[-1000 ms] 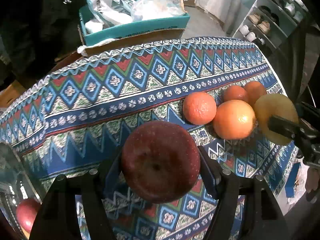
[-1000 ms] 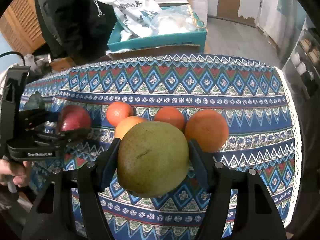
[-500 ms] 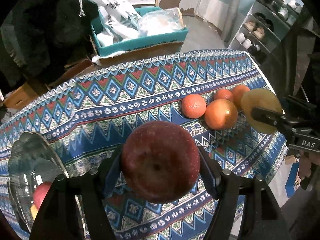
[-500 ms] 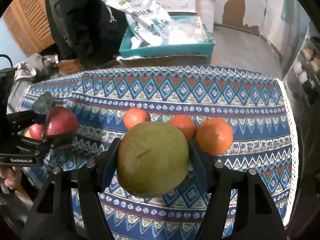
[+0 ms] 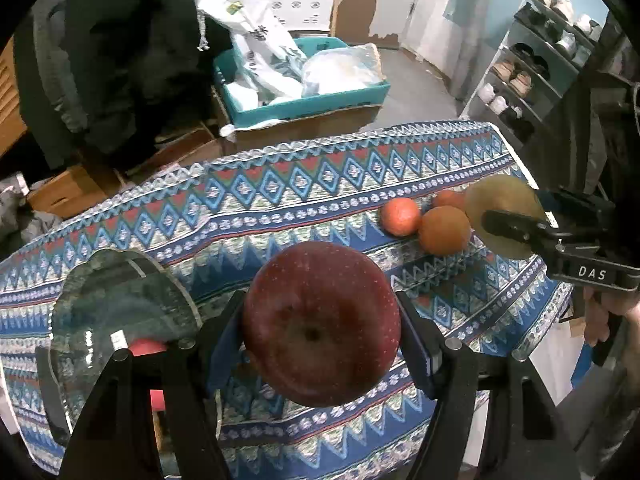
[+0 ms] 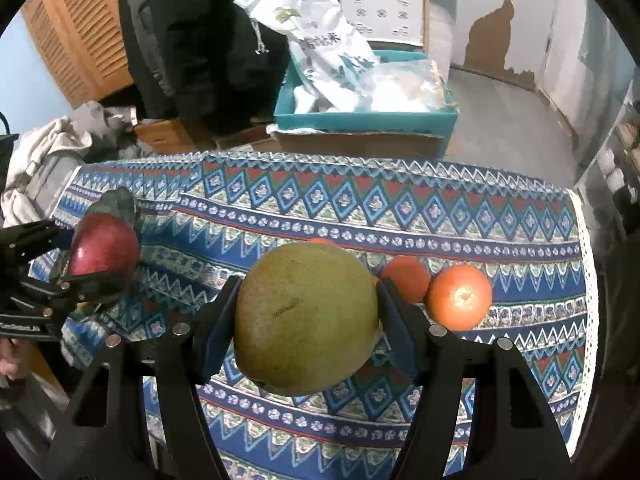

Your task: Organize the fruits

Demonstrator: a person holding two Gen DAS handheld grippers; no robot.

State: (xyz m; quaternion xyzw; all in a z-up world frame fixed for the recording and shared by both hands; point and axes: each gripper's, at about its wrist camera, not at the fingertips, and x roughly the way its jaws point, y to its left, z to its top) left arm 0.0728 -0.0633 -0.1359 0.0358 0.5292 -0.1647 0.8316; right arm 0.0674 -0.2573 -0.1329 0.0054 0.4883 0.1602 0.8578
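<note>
Both jaws are closed partway on fruit: your left gripper (image 5: 320,344) has its pads pressed on either side of a red apple (image 5: 320,322), and your right gripper (image 6: 306,320) clamps a green pear (image 6: 306,314) the same way. Each fruit hangs clear above the desk (image 5: 280,200) with its patterned cloth.

Largest nearby is the glass bowl (image 5: 100,304) at the desk's left end, just beside your left gripper, with at least one red fruit (image 5: 146,347) already in it. That looks like where the apple and pear belong. Three oranges (image 6: 460,296) lie bunched together on the cloth to the right.

Round, smooth fruit held only at two points can roll out if you tilt or jolt the jaws, and a drop onto the glass could chip it or bruise the fruit. Both grippers heading for one bowl could also knock together, so go in one at a time. Your left gripper sits between the pear and the bowl.
</note>
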